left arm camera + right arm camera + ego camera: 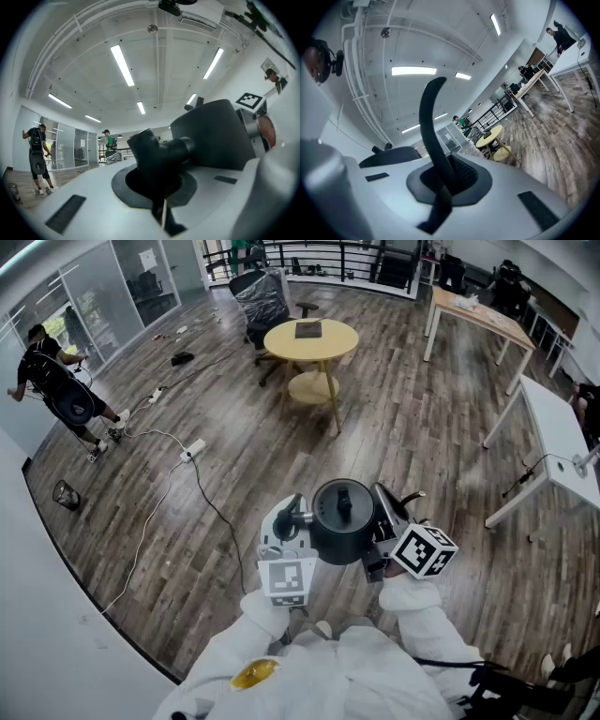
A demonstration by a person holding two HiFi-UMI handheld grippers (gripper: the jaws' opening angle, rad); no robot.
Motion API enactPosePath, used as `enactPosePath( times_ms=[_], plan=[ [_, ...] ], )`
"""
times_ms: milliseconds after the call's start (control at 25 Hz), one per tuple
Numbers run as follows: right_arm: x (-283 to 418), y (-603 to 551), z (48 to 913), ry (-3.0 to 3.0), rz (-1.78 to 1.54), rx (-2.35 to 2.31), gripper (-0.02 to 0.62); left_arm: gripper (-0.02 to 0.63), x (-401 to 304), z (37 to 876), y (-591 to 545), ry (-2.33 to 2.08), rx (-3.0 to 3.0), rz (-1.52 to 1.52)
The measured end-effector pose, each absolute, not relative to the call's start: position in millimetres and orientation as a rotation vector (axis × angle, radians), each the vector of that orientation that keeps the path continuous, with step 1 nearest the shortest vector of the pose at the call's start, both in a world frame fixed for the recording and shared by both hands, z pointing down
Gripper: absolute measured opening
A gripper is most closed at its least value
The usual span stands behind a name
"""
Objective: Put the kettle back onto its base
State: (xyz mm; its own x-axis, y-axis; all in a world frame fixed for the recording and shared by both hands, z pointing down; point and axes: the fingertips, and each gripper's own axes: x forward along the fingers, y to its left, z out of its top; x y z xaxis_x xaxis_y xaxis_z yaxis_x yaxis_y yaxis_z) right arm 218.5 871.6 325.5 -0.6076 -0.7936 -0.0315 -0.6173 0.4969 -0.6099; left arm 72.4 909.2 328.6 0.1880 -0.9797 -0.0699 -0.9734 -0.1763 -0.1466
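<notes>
I hold a black kettle point(341, 521) in the air in front of the person's body, over the wooden floor. My left gripper point(298, 519) is shut on the stubby black spout point(159, 152) at the kettle's left, and the kettle's dark body point(213, 136) fills the left gripper view's right side. At the kettle's right side my right gripper point(386, 523) is shut on the thin curved handle point(433, 136). Some way ahead stands a round yellow table point(328, 345) with a flat dark thing point(307, 330) on it; I cannot tell whether that is the base.
A plastic-wrapped office chair point(261, 298) stands behind the round table. A wooden desk point(480, 315) and a white table point(561, 439) are at the right. A cable with a power strip point(193, 450) lies on the floor at the left, near a person point(58, 382).
</notes>
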Motion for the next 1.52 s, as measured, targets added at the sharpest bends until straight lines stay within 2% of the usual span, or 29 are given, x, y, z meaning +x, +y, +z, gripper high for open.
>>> enactPosePath(
  times_ms=[480, 1200, 1520],
  plan=[
    [202, 791, 328, 2.441, -0.804, -1.182, 0.011, -0.002, 56, 330, 831, 1.919, -2.276, -0.050],
    [229, 547, 313, 2.496, -0.764, -1.112, 0.011, -0.002, 86, 319, 591, 1.947, -2.219, 0.003],
    [228, 479, 318, 2.510, -0.794, -1.090, 0.011, -0.002, 85, 322, 527, 1.984, -2.205, -0.019]
  ],
)
